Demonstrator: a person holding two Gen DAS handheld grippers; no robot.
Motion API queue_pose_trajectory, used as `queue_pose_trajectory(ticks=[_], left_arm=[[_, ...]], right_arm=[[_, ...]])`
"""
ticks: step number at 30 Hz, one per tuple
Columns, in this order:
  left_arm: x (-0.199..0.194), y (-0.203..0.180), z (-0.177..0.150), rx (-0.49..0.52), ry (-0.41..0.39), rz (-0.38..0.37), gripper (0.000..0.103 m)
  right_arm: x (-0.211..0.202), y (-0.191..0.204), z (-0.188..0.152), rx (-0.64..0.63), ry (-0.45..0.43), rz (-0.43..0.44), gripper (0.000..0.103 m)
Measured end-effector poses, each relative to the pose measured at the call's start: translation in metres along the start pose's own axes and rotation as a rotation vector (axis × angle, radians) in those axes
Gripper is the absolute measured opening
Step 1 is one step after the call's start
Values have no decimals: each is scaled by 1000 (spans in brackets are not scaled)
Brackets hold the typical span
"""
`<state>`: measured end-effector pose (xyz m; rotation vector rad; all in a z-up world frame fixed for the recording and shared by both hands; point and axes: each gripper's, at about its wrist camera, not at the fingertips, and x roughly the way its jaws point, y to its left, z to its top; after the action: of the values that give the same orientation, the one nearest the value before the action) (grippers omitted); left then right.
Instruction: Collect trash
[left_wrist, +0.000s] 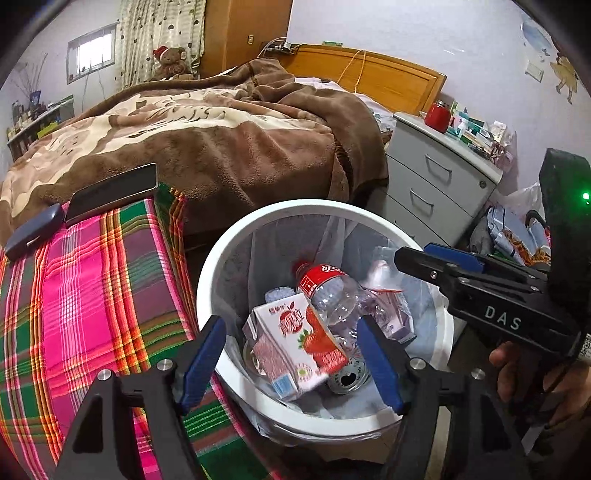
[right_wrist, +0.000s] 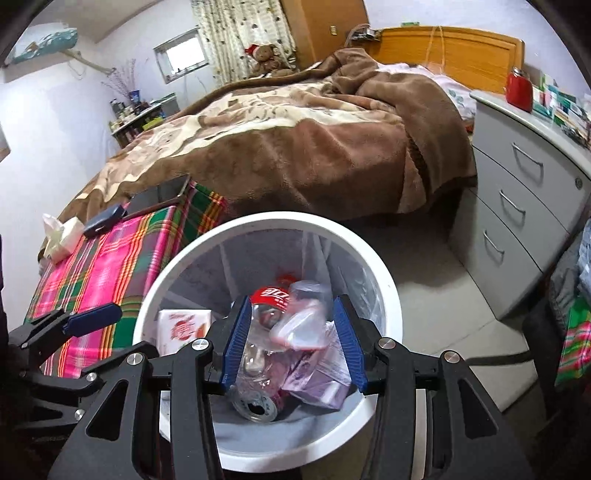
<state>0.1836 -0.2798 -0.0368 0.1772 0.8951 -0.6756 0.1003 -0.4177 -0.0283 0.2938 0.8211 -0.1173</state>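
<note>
Left claw (left_wrist: 291, 369): jaws stand wide apart above the white trash bin (left_wrist: 207, 280). A strawberry milk carton (left_wrist: 295, 343) lies between the blue pads in the left wrist view; whether a pad touches it cannot be told, and the claw reads as open. The carton is rectangular coated cardboard, white with a red fruit print, and sits tilted on top of the trash.

Right claw (right_wrist: 291, 343): jaws partly open over the same bin, empty. A clear plastic bag (right_wrist: 303, 325) lies between the ribbed blue pads in the picture, apparently resting on the heap in the bin and clear of both pads.

Bin: round, smooth white rigid rim, lined with a thin translucent liner. Contents:
- a clear crushed plastic bottle (left_wrist: 328, 291) with a red label and red cap;
- an aluminium can (right_wrist: 255, 406), open top facing up;
- a pale purple flat packet (right_wrist: 317, 387).

Surroundings: the bin stands on the floor just beside a surface draped in pink-and-green plaid cloth (left_wrist: 92, 295). A dark flat phone (left_wrist: 110, 194) and a dark blue case (left_wrist: 33, 230) lie on the cloth. Behind is a bed with a brown plush blanket (left_wrist: 221, 140). A grey drawer cabinet (left_wrist: 436, 177) stands at right.
</note>
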Motion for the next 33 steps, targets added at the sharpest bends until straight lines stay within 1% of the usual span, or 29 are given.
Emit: queue_pose_trajectory(ticks=[2, 5, 9, 12, 15, 20, 22, 25, 27, 31, 33], left_arm=[[-3, 0, -1, -4, -7, -3, 73], [-10, 2, -2, -16, -17, -9, 73], [-20, 3, -8, -19, -33, 32, 73], [-31, 4, -13, -21, -52, 70, 73], [-46, 4, -20, -29, -91, 86, 73], [-75, -1, -40, -30, -153, 155, 73], [-85, -3, -48, -32, -167, 157, 73], [-98, -9, -62, -30, -182, 188, 73], [-108, -15, -73, -23, -205, 206, 73], [-123, -20, -90, -44, -234, 202, 73], [-128, -22, -99, -45, -246, 223, 73]], right_arm=[[-1, 1, 1, -6, -5, -11, 48], [-5, 2, 0, -2, -13, -1, 48], [-13, 6, -4, -2, -37, -11, 48], [-22, 15, -10, -24, -52, -37, 48], [-35, 21, -17, -30, -91, -72, 48], [-56, 29, -33, -2, -135, -48, 48], [-67, 35, -43, -13, -168, -75, 48], [-76, 46, -55, -40, -195, -102, 48], [-83, 50, -62, -38, -211, -103, 48], [-97, 58, -75, -50, -257, -131, 48], [-102, 62, -81, -51, -270, -129, 48]])
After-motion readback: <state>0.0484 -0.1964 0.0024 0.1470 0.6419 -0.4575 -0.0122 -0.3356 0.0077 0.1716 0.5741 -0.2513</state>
